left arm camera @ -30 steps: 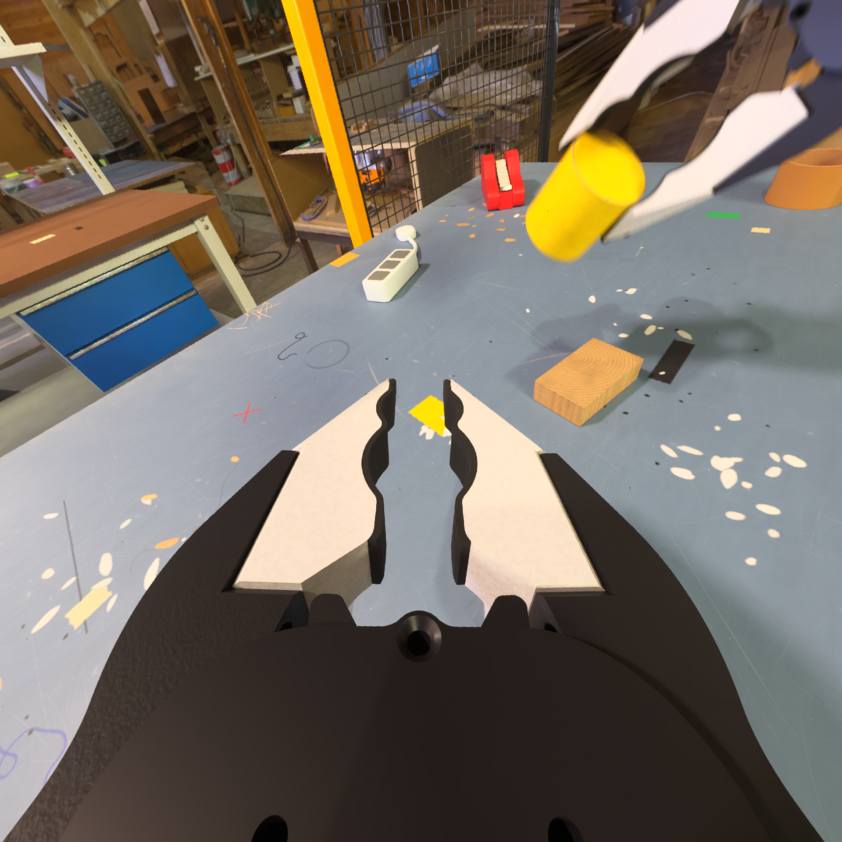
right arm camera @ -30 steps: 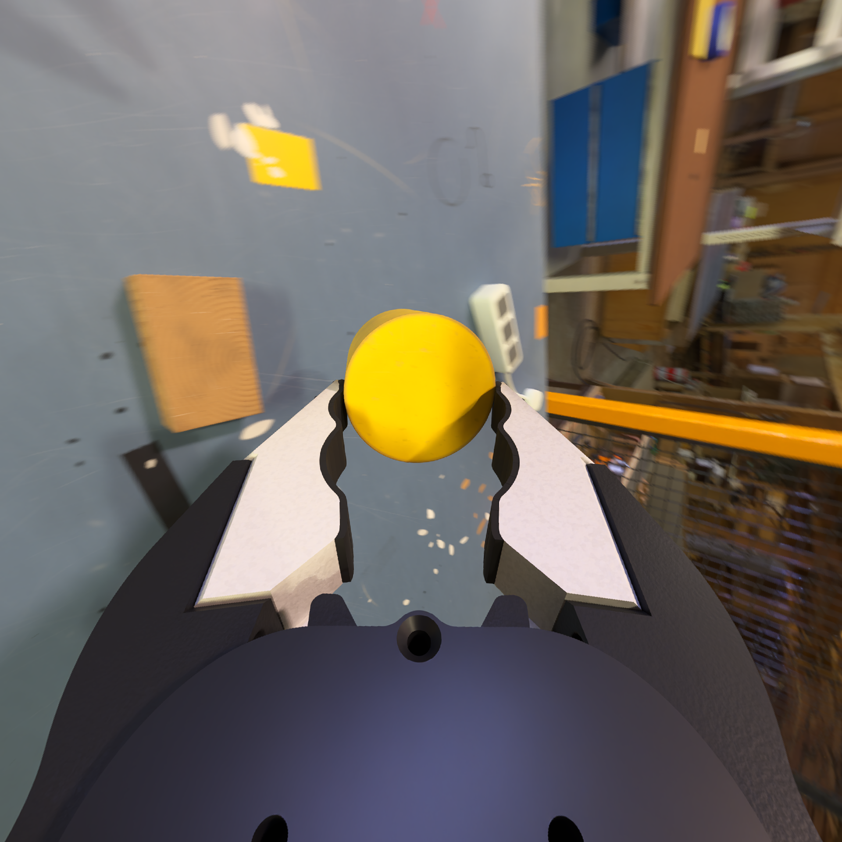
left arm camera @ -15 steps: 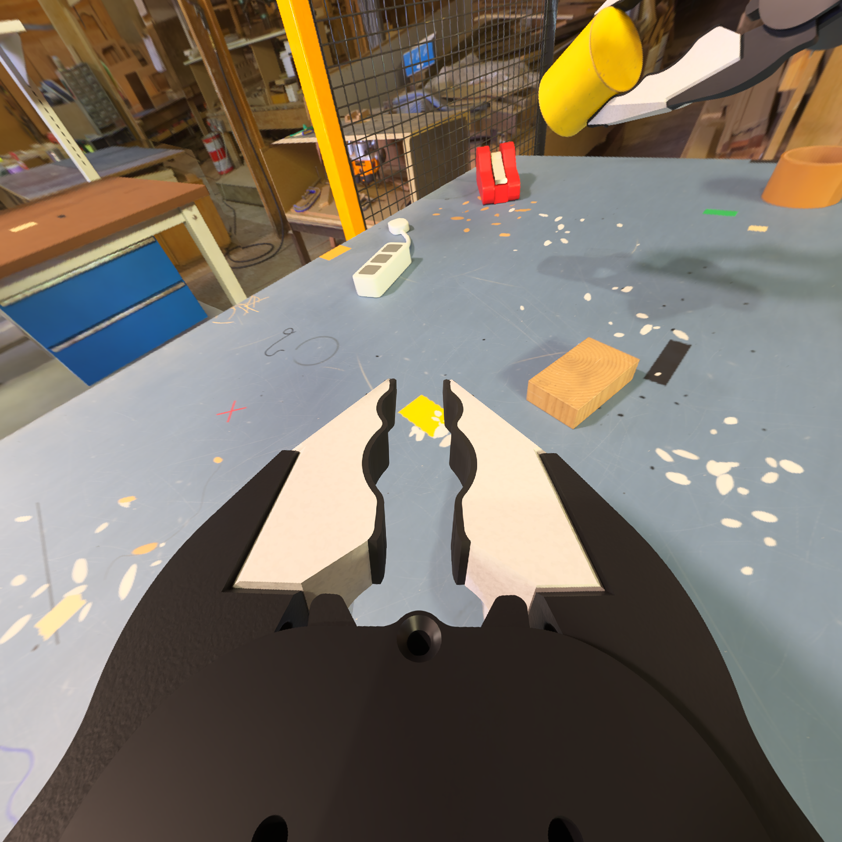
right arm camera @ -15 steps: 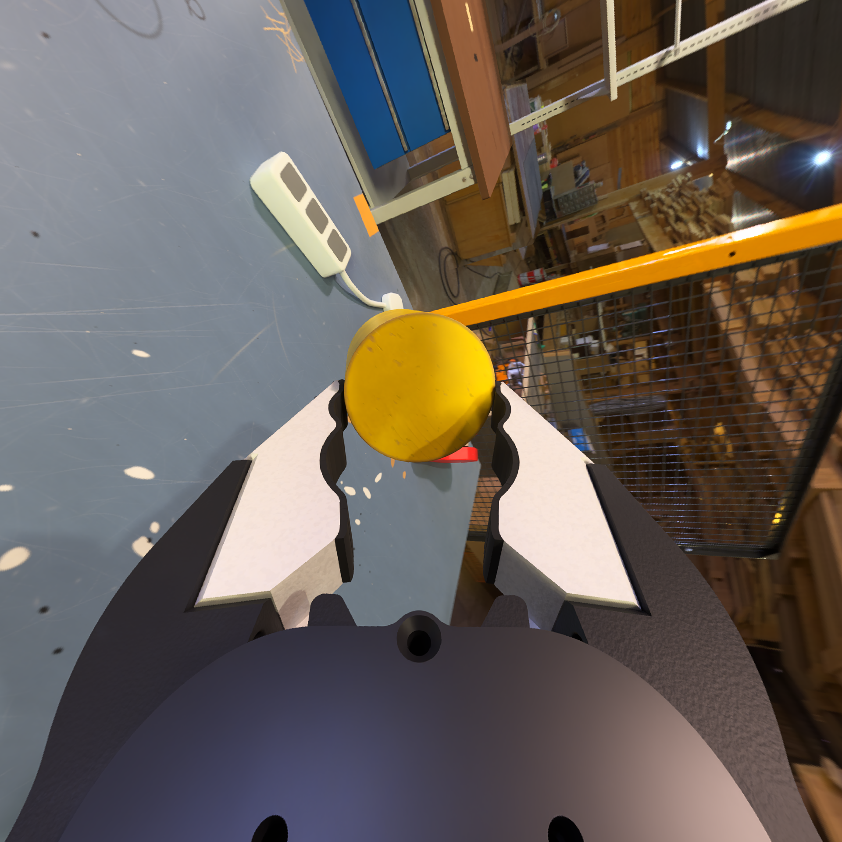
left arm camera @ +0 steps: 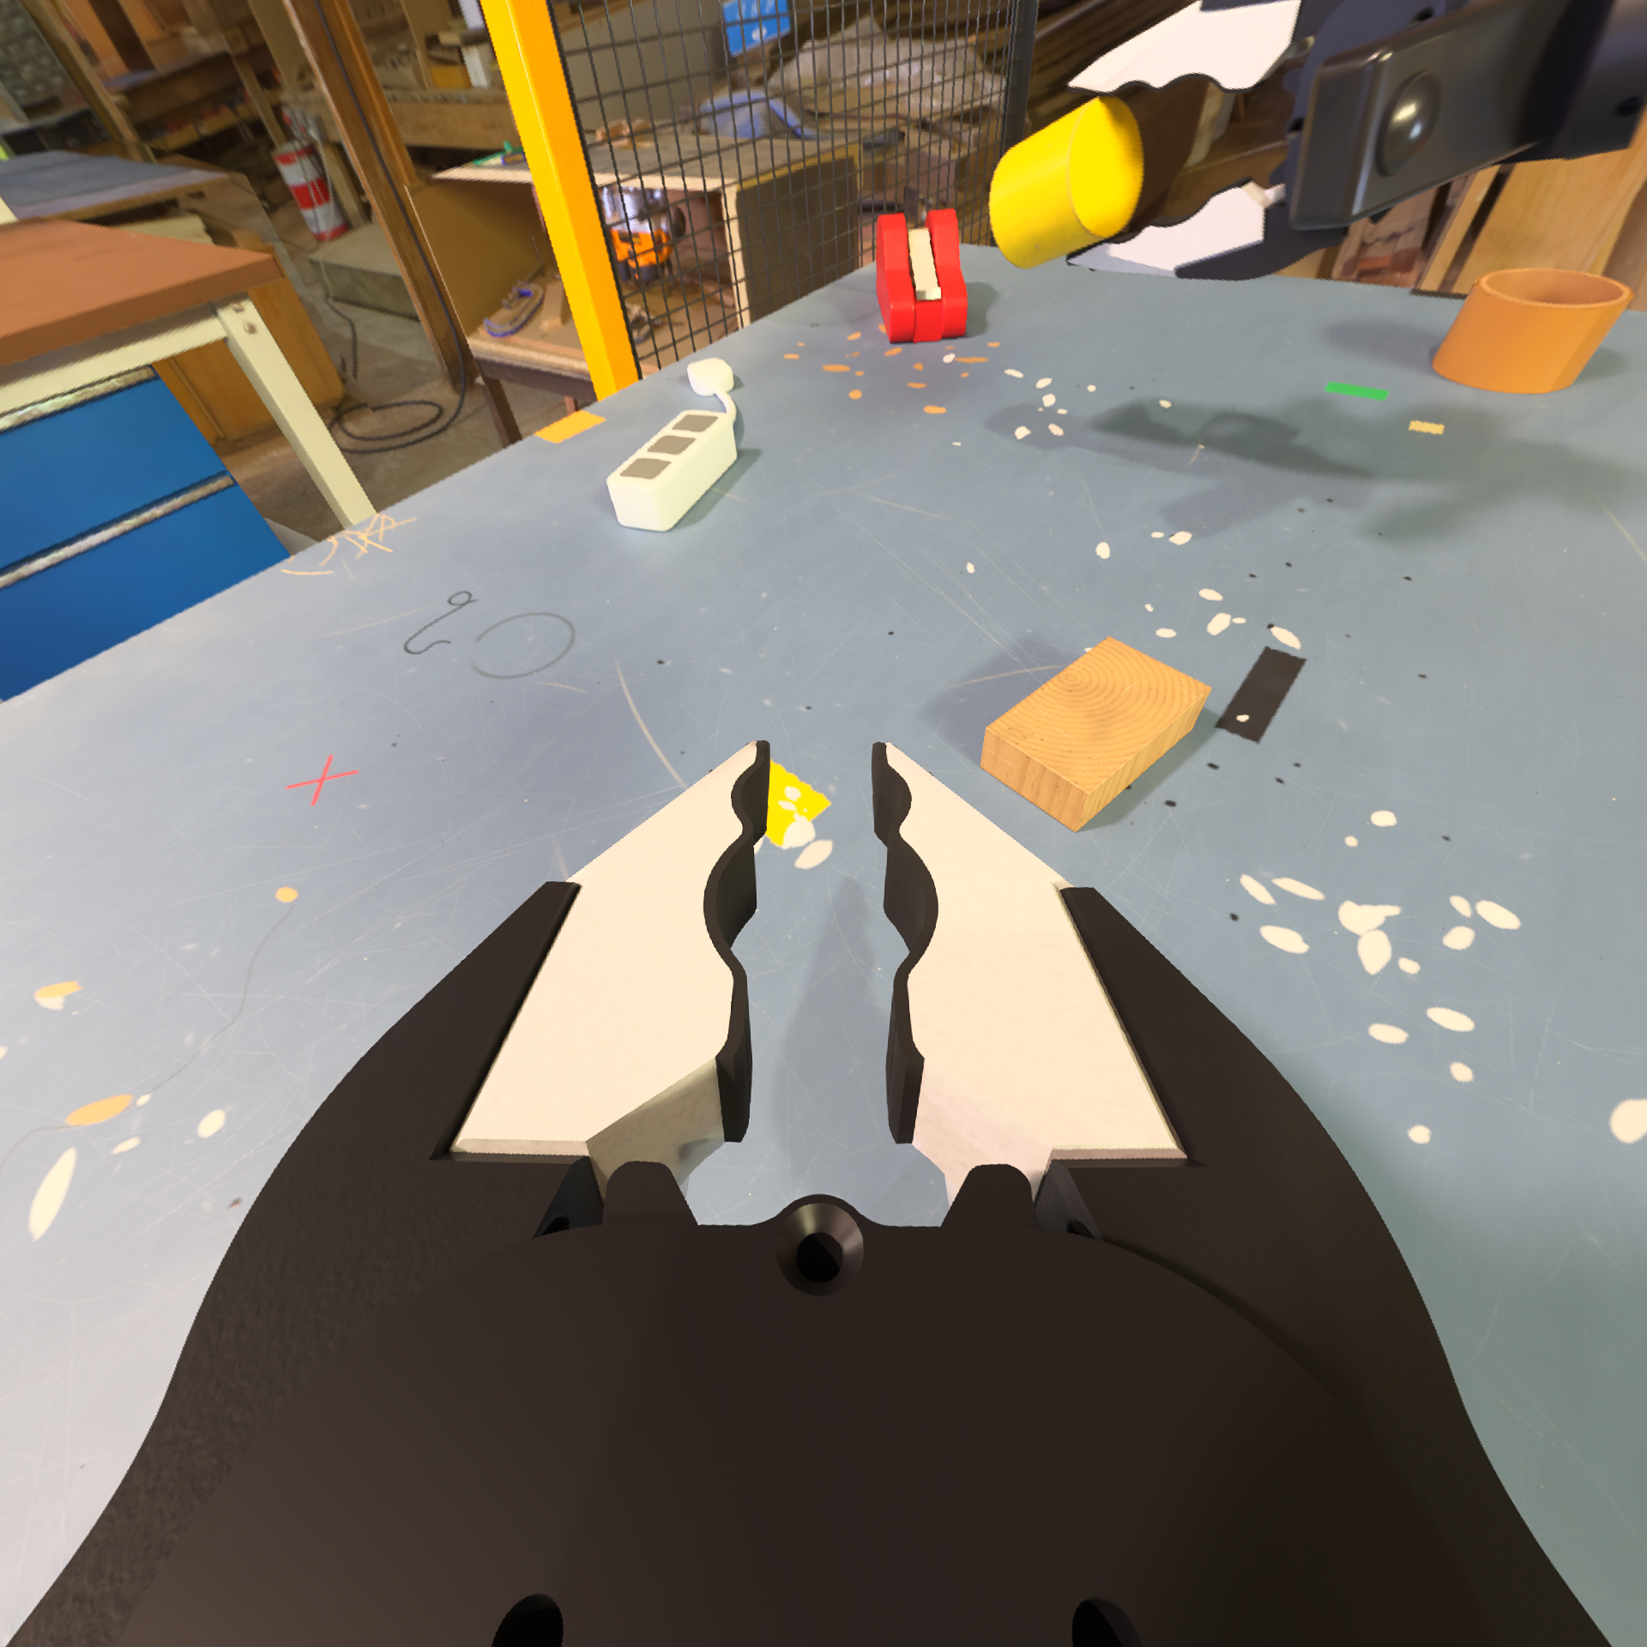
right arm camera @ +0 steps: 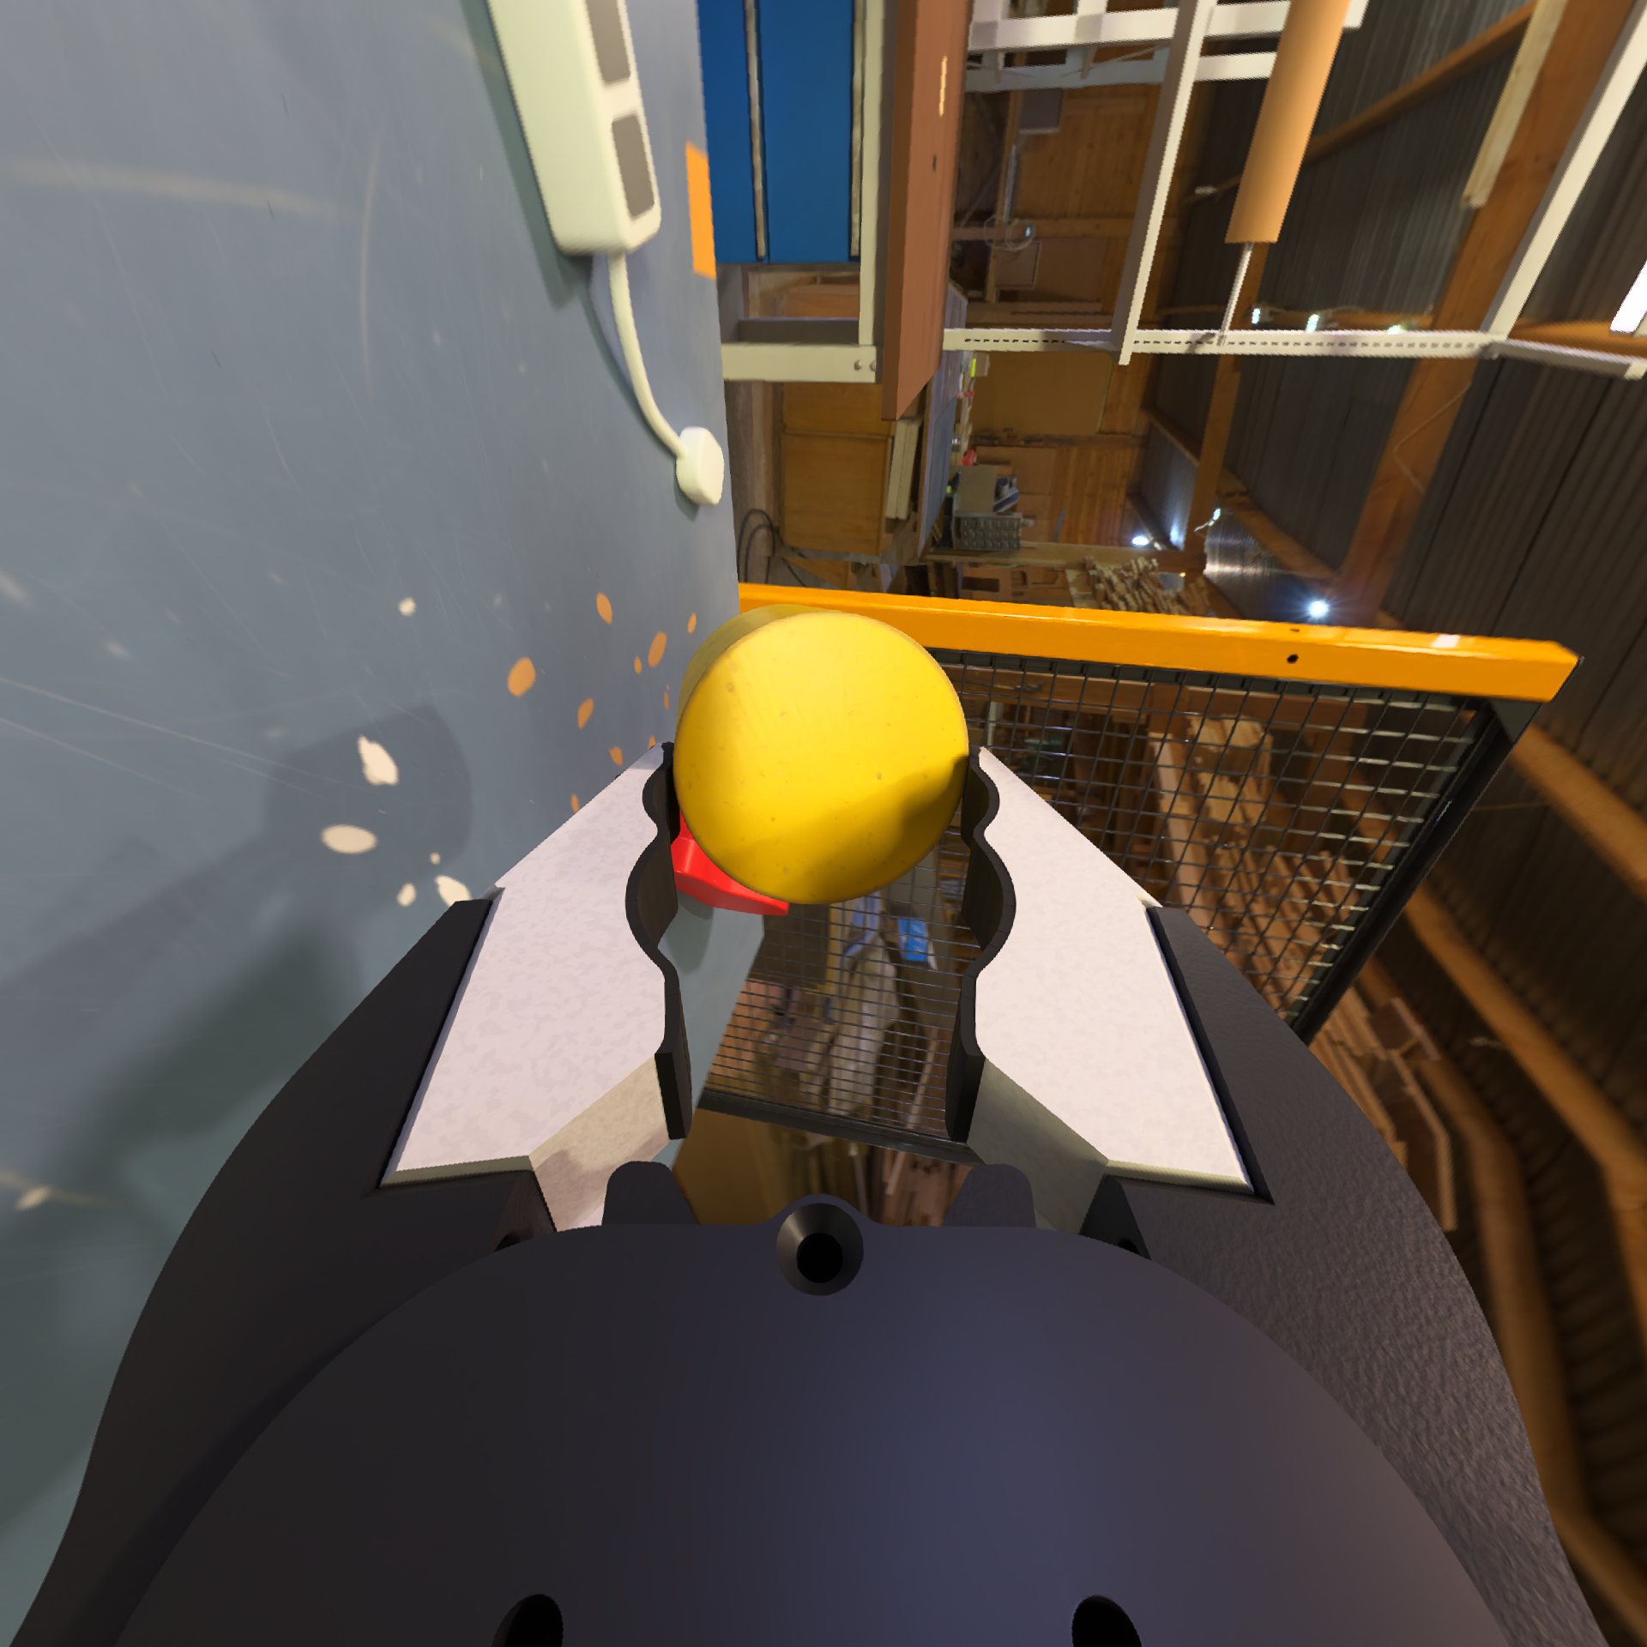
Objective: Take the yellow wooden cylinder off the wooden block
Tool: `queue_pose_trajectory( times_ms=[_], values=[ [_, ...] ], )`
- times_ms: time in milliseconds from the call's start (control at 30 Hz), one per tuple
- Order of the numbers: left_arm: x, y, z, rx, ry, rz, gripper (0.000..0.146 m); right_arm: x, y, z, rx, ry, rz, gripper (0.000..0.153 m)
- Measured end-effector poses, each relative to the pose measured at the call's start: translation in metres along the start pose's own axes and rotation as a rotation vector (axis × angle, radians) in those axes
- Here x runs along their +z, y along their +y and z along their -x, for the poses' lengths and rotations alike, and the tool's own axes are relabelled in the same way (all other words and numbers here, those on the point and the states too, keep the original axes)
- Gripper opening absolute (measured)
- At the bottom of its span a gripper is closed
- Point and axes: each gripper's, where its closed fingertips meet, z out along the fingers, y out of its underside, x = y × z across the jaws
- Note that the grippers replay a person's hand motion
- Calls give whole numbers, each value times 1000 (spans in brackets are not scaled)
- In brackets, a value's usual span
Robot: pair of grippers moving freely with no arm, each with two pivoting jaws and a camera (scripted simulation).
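My right gripper (right arm camera: 818, 766) is shut on the yellow wooden cylinder (right arm camera: 815, 757), holding it by its sides, end face toward the camera. In the left wrist view the cylinder (left arm camera: 1061, 183) hangs high above the table's far side, lying sideways in the right gripper (left arm camera: 1136, 169). The wooden block (left arm camera: 1092, 726) lies flat on the blue-grey table (left arm camera: 446, 847) with nothing on it. My left gripper (left arm camera: 818, 757) is open and empty, low over the table, left of and nearer than the block.
A white power strip (left arm camera: 673, 468) lies at the table's far left edge, a red block (left arm camera: 920, 276) at the far edge, an orange cup (left arm camera: 1528, 330) far right. A yellow patch (left arm camera: 793, 802) and black tape (left arm camera: 1261, 691) mark the table. A mesh fence with an orange post (left arm camera: 553, 178) stands beyond.
The right gripper has carried the cylinder up and away from the block, toward the table's far side, and has rolled. The left gripper has stayed nearly still.
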Motion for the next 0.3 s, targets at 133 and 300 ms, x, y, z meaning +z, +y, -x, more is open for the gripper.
queue_pose_trajectory(
  times_ms=[133,300],
  values=[
    [9,10,3,-3,-5,39,23,35,11,11,-117,-16,13,64],
    [17,17,6,-42,19,49,24,75,-3,28,-202,-67,-7,64]
  ],
)
